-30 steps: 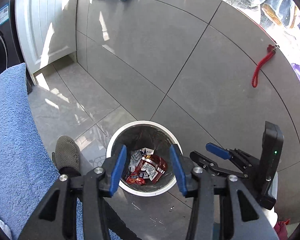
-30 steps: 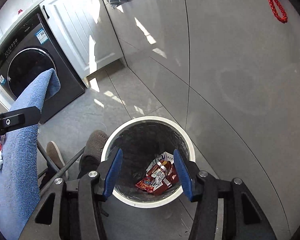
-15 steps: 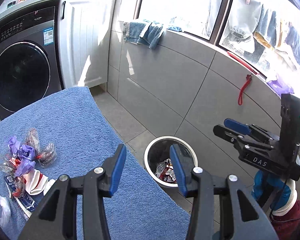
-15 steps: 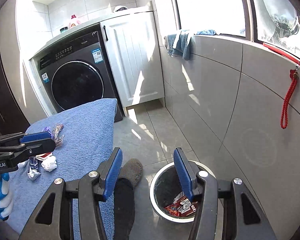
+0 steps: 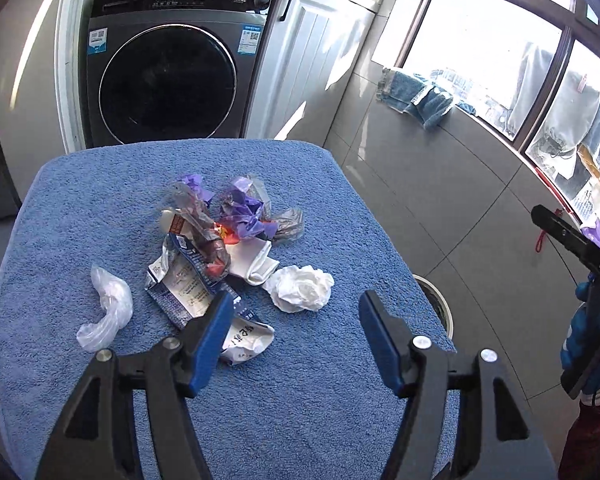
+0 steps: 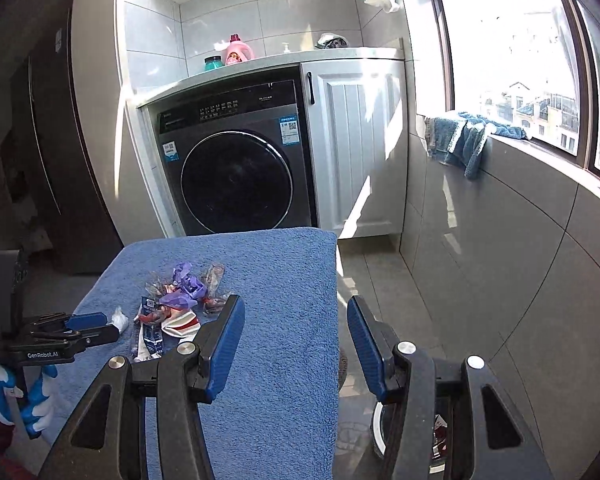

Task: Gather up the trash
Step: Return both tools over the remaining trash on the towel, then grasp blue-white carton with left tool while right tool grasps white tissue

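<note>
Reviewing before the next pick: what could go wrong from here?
1. The trash pile is tangled, so the open left tongs may drag neighbours along.
2. The crumpled tissue lies near the blue towel's edge and could be knocked off.
3. The bin sits mostly hidden below, so drops may miss.

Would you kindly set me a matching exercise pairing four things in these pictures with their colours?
Things:
1. tissue
2. towel
3. washer
4. bottle

Colours:
A. pink
B. dark grey
C. white
D. blue

Pairs: 1-C, 2-D, 3-B, 4-A
</note>
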Motion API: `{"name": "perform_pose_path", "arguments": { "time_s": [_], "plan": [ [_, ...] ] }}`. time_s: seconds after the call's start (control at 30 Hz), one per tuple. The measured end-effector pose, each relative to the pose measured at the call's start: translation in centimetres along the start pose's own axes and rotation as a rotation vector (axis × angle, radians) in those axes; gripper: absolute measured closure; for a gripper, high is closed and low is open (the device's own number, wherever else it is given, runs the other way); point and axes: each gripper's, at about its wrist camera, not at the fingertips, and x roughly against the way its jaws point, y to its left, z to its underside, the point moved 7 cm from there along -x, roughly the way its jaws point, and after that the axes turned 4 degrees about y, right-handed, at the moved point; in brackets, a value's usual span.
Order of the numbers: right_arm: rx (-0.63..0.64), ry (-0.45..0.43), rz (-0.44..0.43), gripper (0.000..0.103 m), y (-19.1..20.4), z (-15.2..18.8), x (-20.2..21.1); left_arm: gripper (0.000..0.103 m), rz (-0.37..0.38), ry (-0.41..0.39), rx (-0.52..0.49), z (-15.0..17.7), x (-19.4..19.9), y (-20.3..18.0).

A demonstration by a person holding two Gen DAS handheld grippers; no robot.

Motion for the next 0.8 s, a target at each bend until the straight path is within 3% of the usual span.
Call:
{"name": "perform_pose_path", "arguments": {
  "time_s": [0.17, 0.33, 0.8],
  "plan": [
    [0.042, 0.075, -0.072, 0.051, 2.3, 0.8, -3.6, 0.038, -0.022, 0.075, 0.147, 2.5, -1.8, 4.7],
    [0.083, 0.169, -0.140, 0.051, 4.4, 2.7, -7.8, 0.038, -0.004, 0.113, 0.281, 3.1, -4.0, 6.8],
    [0.178, 0.344, -0.298, 0.051, 8.9, 6.6, -16.1, 0.038, 0.001, 0.187, 0.440, 1.6, -8.9, 8.5]
  ]
}}
